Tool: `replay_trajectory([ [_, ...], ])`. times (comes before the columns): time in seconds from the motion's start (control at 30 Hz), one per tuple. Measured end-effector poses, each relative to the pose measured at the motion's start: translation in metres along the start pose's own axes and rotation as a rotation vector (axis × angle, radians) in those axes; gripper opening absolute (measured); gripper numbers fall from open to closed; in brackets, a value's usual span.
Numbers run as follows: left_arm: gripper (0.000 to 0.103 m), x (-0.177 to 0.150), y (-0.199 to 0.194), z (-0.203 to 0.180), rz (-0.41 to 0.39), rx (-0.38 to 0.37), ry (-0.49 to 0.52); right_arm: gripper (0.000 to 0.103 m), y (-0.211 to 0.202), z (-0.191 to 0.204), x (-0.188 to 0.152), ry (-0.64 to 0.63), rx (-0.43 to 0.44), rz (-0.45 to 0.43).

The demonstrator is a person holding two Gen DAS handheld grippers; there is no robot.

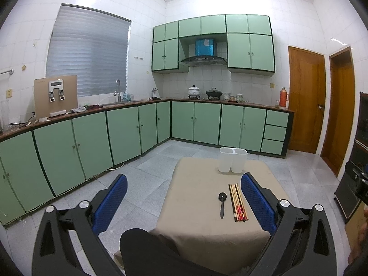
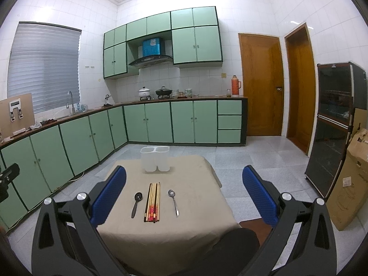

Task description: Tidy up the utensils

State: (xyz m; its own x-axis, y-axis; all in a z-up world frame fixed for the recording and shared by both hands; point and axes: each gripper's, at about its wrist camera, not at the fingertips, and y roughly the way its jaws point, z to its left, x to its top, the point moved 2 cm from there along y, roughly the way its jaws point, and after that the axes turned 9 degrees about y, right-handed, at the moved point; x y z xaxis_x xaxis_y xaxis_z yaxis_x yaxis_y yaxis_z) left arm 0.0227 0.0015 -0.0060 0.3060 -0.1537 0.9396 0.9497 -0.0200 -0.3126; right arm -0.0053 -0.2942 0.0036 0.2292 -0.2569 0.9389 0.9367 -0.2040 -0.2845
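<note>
I have both tongs held back above the near edge of the surface (image 2: 197, 179), which is draped in a beige cloth, and nothing has been picked up yet. The left tongs (image 1: 184, 203) stand spread wide with nothing between the blue pads, and the right tongs (image 2: 184, 201) are just as wide and just as empty.

The utensils lie in a row on the cloth. A black spoon (image 2: 136, 204) is on the left, a bundle of chopsticks (image 2: 152, 202) with red patterned ends sits in the middle, and a metal spoon (image 2: 173, 201) is on the right. They are near one another but apart. In the left view I see the black spoon and the chopsticks; the metal spoon is hidden behind a pad. Beyond them, at the far edge, stands a translucent white holder (image 2: 154, 158) with two compartments, both apparently empty.

I judge this to be the very start: I am choosing a first piece. The next move calls for lowering one of the tongs over a thin, flat-lying handle and closing low against the cloth. The metal spoon suits the right side and the black spoon the left. The chopsticks may scatter if gripped unevenly.

As for writing, the blue box above the range hood (image 2: 151, 46) carries a label, but it is too small for me to read. Nothing else is legible.
</note>
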Motion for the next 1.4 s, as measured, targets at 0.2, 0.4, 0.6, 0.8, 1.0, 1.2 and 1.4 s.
replay_trajectory([
  [0.2,0.097,-0.026,0.059,-0.006,0.142,-0.134,-0.015,0.098,0.052,-0.001,-0.021,-0.046,0.013,0.123],
  [0.4,0.095,-0.061,0.144,-0.025,0.288,-0.283,-0.044,0.06,0.135,-0.01,-0.057,-0.048,0.058,0.337],
  [0.6,0.076,-0.094,0.228,-0.059,0.416,-0.346,-0.007,0.049,0.221,-0.013,-0.109,-0.04,0.108,0.525],
  [0.8,0.074,-0.133,0.288,-0.095,0.495,-0.412,0.003,0.039,0.29,-0.011,-0.16,-0.041,0.118,0.629],
  [1.0,0.062,-0.166,0.34,-0.121,0.606,-0.406,0.041,0.036,0.337,-0.015,-0.188,-0.037,0.115,0.671],
  [1.2,0.052,-0.179,0.365,-0.134,0.623,-0.366,0.08,0.03,0.355,-0.017,-0.2,-0.059,0.121,0.694],
  [1.4,0.046,-0.179,0.375,-0.139,0.575,-0.321,0.112,0.024,0.363,-0.017,-0.202,-0.095,0.13,0.669],
])
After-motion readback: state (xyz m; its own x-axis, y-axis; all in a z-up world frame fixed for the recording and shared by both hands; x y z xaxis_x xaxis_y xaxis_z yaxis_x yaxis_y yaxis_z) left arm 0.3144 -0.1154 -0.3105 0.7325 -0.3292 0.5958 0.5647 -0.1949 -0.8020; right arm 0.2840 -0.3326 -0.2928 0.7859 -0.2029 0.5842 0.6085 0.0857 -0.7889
